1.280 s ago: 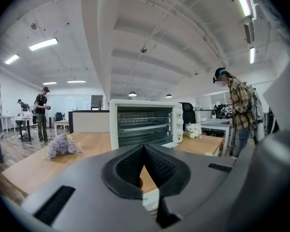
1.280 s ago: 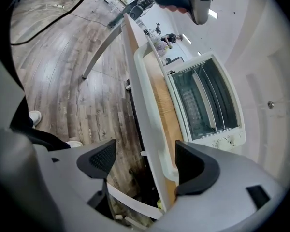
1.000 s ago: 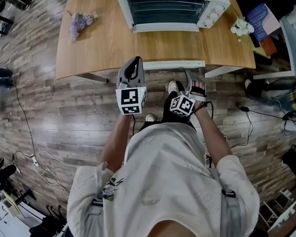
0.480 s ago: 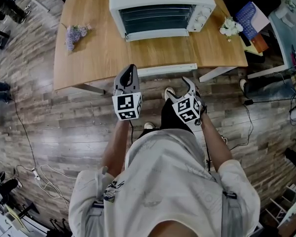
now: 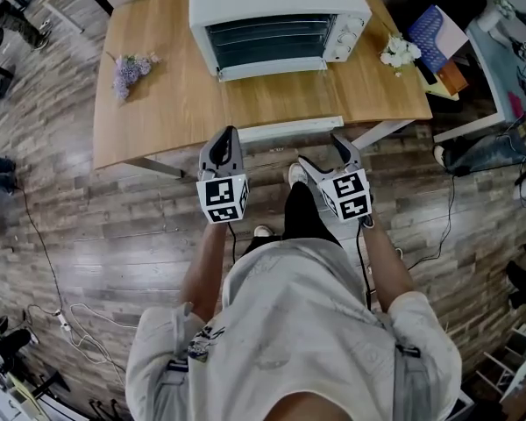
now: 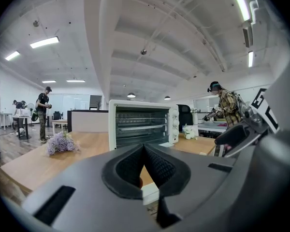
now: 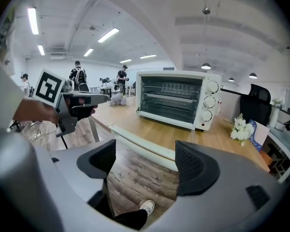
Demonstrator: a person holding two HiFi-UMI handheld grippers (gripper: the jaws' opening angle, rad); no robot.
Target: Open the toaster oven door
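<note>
A white toaster oven [image 5: 276, 17] stands at the far middle of the wooden table [image 5: 167, 103], its glass door [image 5: 267, 42] closed; it also shows in the left gripper view as the oven [image 6: 142, 125] and in the right gripper view as the oven [image 7: 178, 103]. Both grippers hover over the floor just short of the table's near edge. My left gripper [image 5: 225, 140] is shut with nothing between its pads [image 6: 144, 164]. My right gripper [image 5: 323, 154] is open and empty, its jaws wide apart [image 7: 146, 164].
A purple flower bunch [image 5: 125, 67] lies at the table's left and a white flower bunch [image 5: 397, 53] at its right. A white strip [image 5: 289, 128] runs along the table's near edge. Cables lie on the floor. People stand in the background.
The view has shifted so the table and oven sit further up and left. The right gripper has swung out to the right and slightly lower; the left gripper has dropped a little.
</note>
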